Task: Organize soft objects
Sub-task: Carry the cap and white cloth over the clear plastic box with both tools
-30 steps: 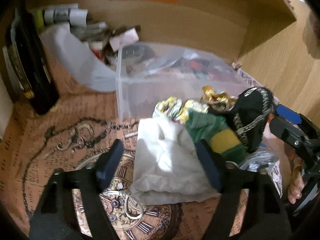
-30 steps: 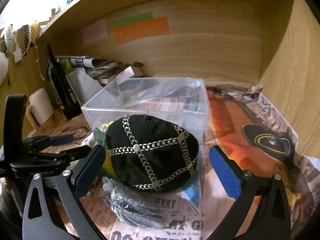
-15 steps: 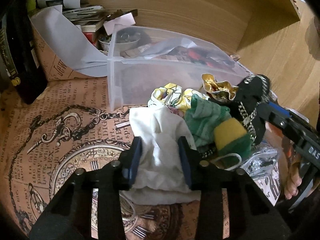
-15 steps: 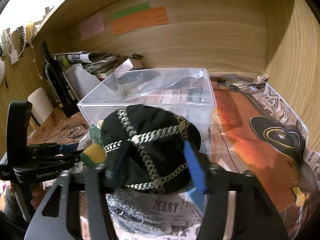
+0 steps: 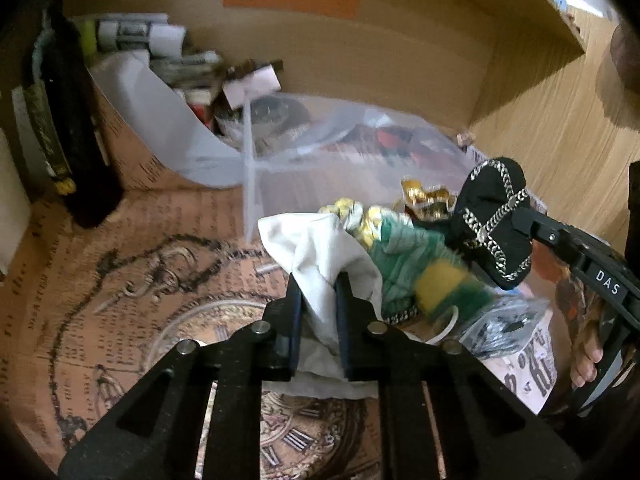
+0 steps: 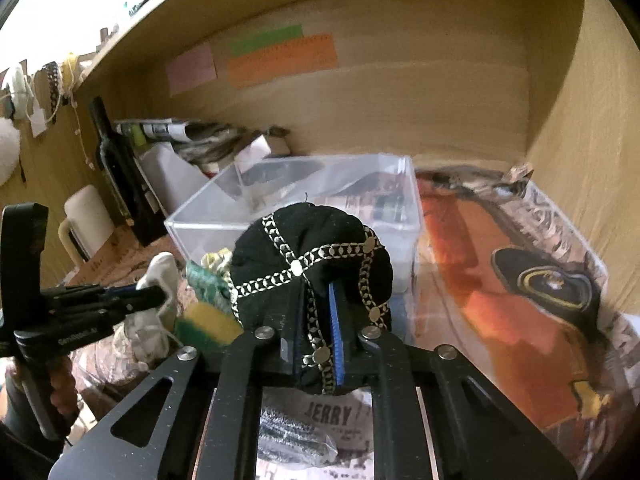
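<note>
Bunching upward between left tongs (image 5: pixel 318 296): white cloth (image 5: pixel 320 256).

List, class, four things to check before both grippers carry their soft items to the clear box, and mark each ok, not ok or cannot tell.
1. Left gripper shut on white cloth; its fingers have just closed: ok.
2. Right gripper shut on black studded cap, just closed too: ok.
3. Clear box open on top: ok.
4. White cloth free of green-yellow sock: cannot tell.
</note>
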